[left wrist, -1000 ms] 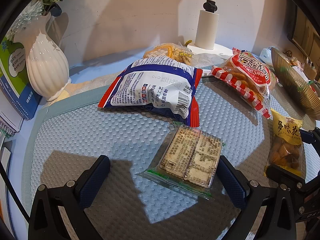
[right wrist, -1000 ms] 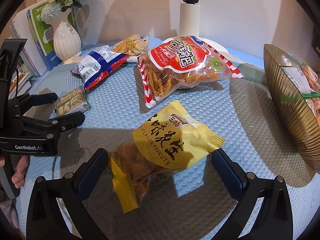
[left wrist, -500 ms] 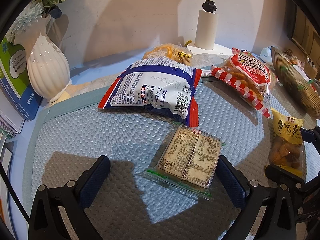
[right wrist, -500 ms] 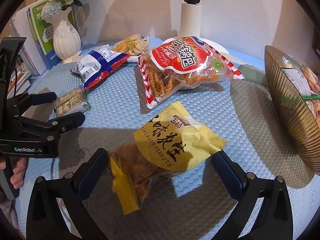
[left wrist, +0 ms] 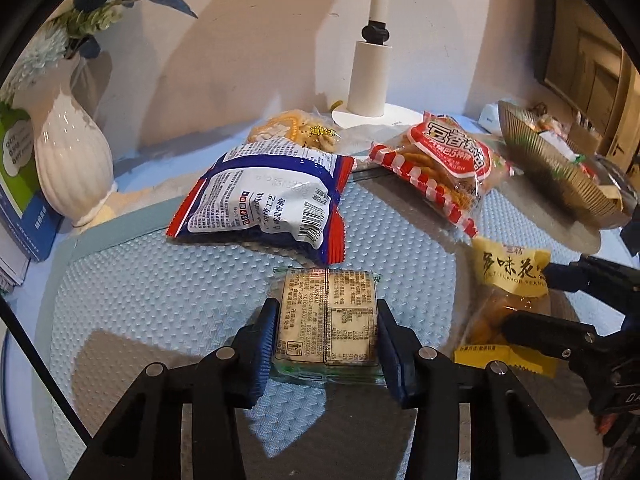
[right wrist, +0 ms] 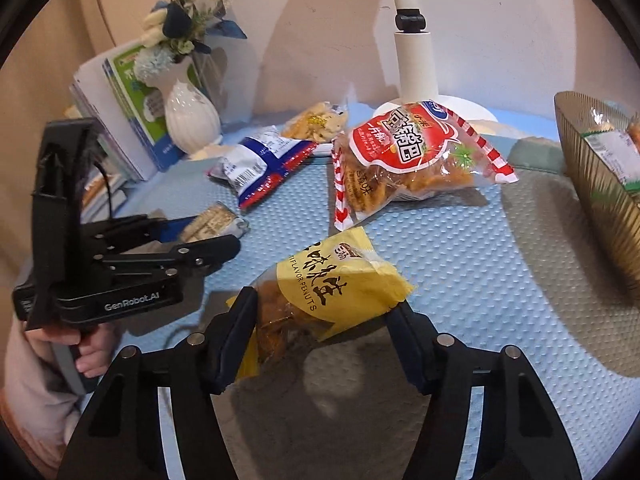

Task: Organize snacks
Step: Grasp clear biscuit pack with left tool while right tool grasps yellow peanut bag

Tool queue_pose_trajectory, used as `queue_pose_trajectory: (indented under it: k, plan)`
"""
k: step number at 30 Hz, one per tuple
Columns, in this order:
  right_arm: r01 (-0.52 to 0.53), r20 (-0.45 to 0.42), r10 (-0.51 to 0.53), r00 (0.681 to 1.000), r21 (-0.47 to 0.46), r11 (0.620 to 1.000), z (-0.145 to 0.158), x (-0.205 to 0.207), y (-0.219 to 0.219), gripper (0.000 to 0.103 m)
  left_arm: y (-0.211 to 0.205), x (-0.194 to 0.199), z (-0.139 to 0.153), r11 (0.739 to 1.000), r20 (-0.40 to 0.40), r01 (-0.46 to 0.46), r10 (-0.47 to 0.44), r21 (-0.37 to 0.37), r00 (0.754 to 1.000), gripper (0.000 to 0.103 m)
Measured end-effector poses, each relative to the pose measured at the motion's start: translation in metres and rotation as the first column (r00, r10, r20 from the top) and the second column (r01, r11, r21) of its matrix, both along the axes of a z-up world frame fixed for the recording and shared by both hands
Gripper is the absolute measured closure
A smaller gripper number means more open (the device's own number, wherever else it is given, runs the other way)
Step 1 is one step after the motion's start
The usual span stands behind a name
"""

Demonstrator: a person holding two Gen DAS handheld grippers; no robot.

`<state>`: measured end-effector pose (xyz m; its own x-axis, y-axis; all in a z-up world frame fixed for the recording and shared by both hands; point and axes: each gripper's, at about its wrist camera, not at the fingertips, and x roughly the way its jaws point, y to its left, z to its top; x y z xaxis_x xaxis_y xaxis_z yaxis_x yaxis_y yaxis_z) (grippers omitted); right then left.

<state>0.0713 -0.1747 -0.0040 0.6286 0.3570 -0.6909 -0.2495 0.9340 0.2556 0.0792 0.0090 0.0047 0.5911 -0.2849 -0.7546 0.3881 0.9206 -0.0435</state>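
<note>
The left tool (left wrist: pixel 327 338) has just closed, and its blue pads press both sides of the small cracker packet (left wrist: pixel 328 328) lying on the blue mat (left wrist: pixel 160 280). The right tool (right wrist: pixel 322 330) has likewise narrowed onto the yellow peanut bag (right wrist: pixel 336 284). Beyond lie a blue-and-white snack bag (left wrist: pixel 268 204) and a red striped snack bag (right wrist: pixel 412 156). At the desk's right edge stands a gold ribbed bowl (right wrist: pixel 600 184).

The jaws of the left gripper (left wrist: pixel 327 344), wide apart earlier, have just been closing and are now pressed on the small cracker pack (left wrist: pixel 328 326) between them. The yellow peanut bag (right wrist: pixel 320 300) is likewise squeezed between the right gripper (right wrist: pixel 324 340) pads.
</note>
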Motion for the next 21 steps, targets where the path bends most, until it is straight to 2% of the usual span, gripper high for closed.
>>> queue_pose_trajectory:
  k: [4, 8, 11, 15, 21]
  plan:
    - [-0.005, 0.009, 0.005, 1.0, 0.054, 0.999, 0.001, -0.006, -0.005, 0.041, 0.001, -0.002, 0.001, 1.0, 0.006, -0.009, 0.009, 0.001, 1.0, 0.059]
    - [-0.006, 0.018, 0.006, 1.0, 0.048, 0.999, 0.003, -0.013, -0.004, 0.042, 0.008, -0.001, 0.002, 0.999, -0.004, -0.028, 0.028, -0.041, 1.0, 0.059]
    - [-0.001, 0.058, -0.002, 0.998, 0.038, 0.999, 0.008, -0.021, -0.004, 0.043, 0.012, -0.001, 0.002, 0.998, -0.002, -0.042, 0.042, -0.051, 0.999, 0.059]
    - [-0.01, 0.143, -0.003, 0.99, 0.093, 0.996, 0.018, -0.033, -0.011, 0.044, 0.019, -0.004, 0.005, 0.995, 0.01, -0.06, 0.061, -0.08, 0.998, 0.059]
    - [-0.013, 0.152, -0.003, 0.988, 0.103, 0.995, 0.019, -0.035, -0.012, 0.044, 0.026, -0.006, 0.009, 0.99, 0.031, -0.09, 0.093, -0.108, 0.995, 0.059]
